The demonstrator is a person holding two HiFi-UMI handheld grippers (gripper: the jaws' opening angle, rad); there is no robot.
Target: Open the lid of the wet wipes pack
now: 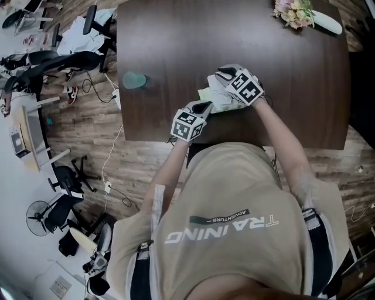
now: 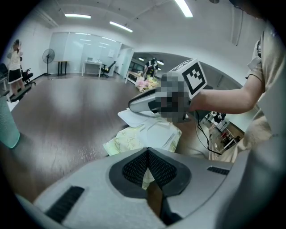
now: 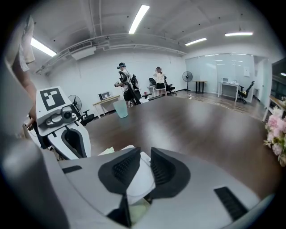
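Observation:
The pale green wet wipes pack point(image 1: 220, 101) lies on the dark table point(image 1: 176, 47) near its front edge. My left gripper point(image 1: 205, 106) comes at the pack from the front left. In the left gripper view its pads meet, shut on the pack's near edge point(image 2: 147, 179). A white lid point(image 2: 130, 117) stands tilted up off the pack's far end. My right gripper point(image 1: 220, 78) hangs just over that lid, and its grey fingers point(image 2: 143, 103) show above it. In the right gripper view the jaws point(image 3: 145, 152) stand slightly apart, with the white lid point(image 3: 140, 176) in the gap and no pad pressing on it.
A teal cup point(image 1: 135, 80) stands on the table to the left. A bunch of flowers point(image 1: 296, 13) lies at the far right corner. Office chairs point(image 1: 64, 61) and cables crowd the floor left of the table. Two people point(image 3: 125, 82) stand far across the room.

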